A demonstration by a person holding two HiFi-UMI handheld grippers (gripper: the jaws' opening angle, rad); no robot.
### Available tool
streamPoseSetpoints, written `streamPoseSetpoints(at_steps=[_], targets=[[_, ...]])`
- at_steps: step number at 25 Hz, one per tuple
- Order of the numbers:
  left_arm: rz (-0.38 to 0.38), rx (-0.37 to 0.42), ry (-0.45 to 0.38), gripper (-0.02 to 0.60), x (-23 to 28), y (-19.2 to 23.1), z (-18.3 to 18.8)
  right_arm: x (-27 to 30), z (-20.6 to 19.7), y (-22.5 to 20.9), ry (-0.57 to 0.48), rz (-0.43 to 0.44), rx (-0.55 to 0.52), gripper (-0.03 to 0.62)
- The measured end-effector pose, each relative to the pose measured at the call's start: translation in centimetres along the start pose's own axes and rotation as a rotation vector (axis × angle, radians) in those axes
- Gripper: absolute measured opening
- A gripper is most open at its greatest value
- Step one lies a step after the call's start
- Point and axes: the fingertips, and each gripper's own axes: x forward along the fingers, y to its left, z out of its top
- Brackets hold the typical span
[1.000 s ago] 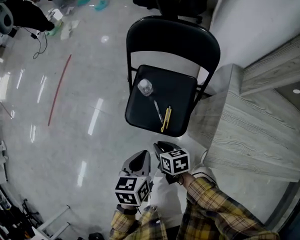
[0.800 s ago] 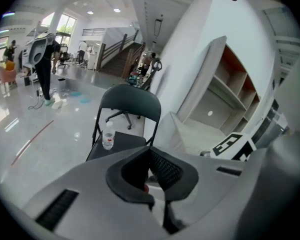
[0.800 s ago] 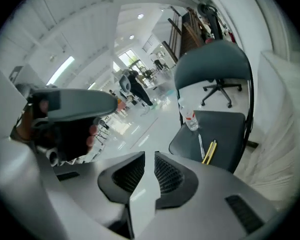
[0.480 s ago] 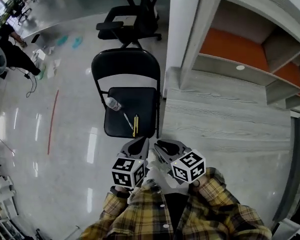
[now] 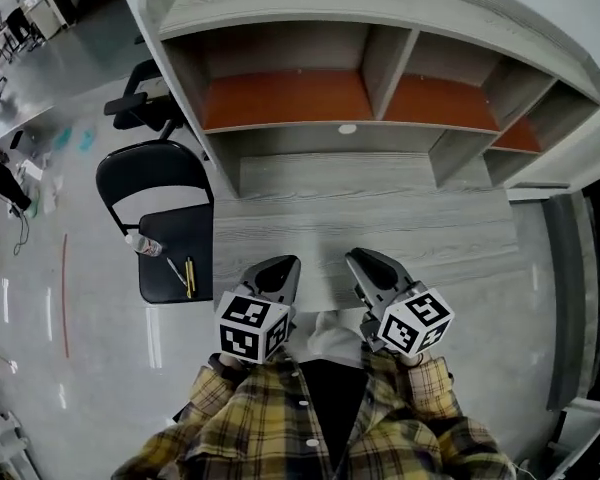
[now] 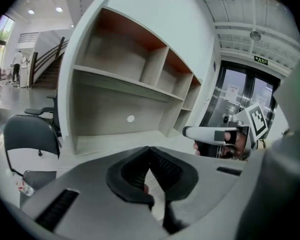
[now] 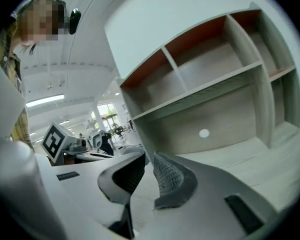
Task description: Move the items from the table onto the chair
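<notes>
Over the grey wood-grain desk [image 5: 400,223] our left claw [image 5: 278,270] is shut, right claw [image 5: 366,264] slightly apart, both empty; hasty swings could clip the grey-and-orange cubby shelf [image 5: 385,63].

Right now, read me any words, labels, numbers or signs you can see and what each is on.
Nothing legible.
Green sign above the glass doors: too small to read.
Bottle on the chair: any label too small to read.
Left cube and right cube: square patterns, no words.

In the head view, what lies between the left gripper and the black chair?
Only a bare strip of the table top; nothing stands on it. The head view shows this, from left gripper to chair.
</notes>
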Motion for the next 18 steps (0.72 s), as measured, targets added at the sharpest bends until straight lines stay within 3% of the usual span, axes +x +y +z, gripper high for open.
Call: streamPoseSetpoints(at_steps=[7,18], targets=[[-0.063,0.038,0.015,0.005,5.0,-7.0,1.2,-7.7,2.6,-7.8,-0.058,-0.145,-0.026,0.044],[-0.112,0.084,0.033,0.005,5.7,-7.3,2.8,-10.5,3.9,-9.3,-0.122,-0.301,-0.03,0.02]])
